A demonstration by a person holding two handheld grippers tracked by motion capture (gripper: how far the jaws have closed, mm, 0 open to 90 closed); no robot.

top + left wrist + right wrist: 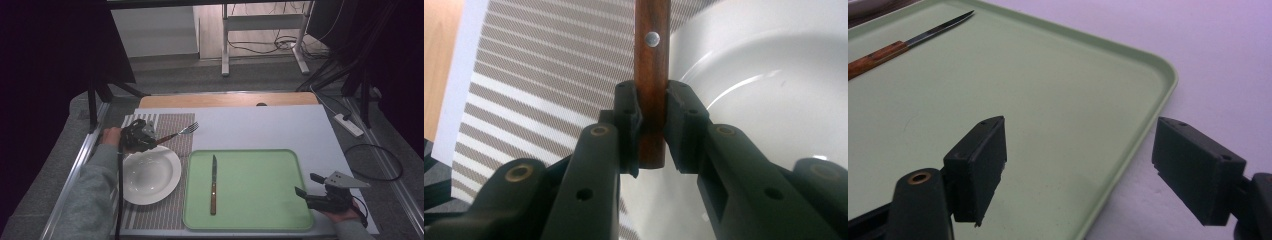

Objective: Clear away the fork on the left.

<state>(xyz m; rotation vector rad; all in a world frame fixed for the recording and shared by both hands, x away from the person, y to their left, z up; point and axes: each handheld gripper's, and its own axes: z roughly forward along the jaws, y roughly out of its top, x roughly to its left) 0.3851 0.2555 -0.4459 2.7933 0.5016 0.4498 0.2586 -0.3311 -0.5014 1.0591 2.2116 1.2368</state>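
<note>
Two hand-held grippers are at work over our worktop (280, 127), which is covered with a pale sheet, and we take the green tray (250, 220) as our landmark. To the tray's left lies a striped placemat (170, 210) carrying a white plate (150, 175). Our left hand-held gripper (653, 125) is over the plate's far edge, pinching the wooden handle of a fork (181, 132); the fork is off the mat, its tines pointing away from the tray's far-left corner. On the tray itself lies a knife (213, 185) with a wooden handle, its blade pointing away from us. Our right hand-held gripper (1078, 165) sits at the tray's near-right corner, jaws spread wide with nothing between them. Beyond the tray, a strip of bare wood edges the worktop. Farther off we see grey floor, the white legs of a desk, loose cables, a power strip and dark curtains on both sides.
</note>
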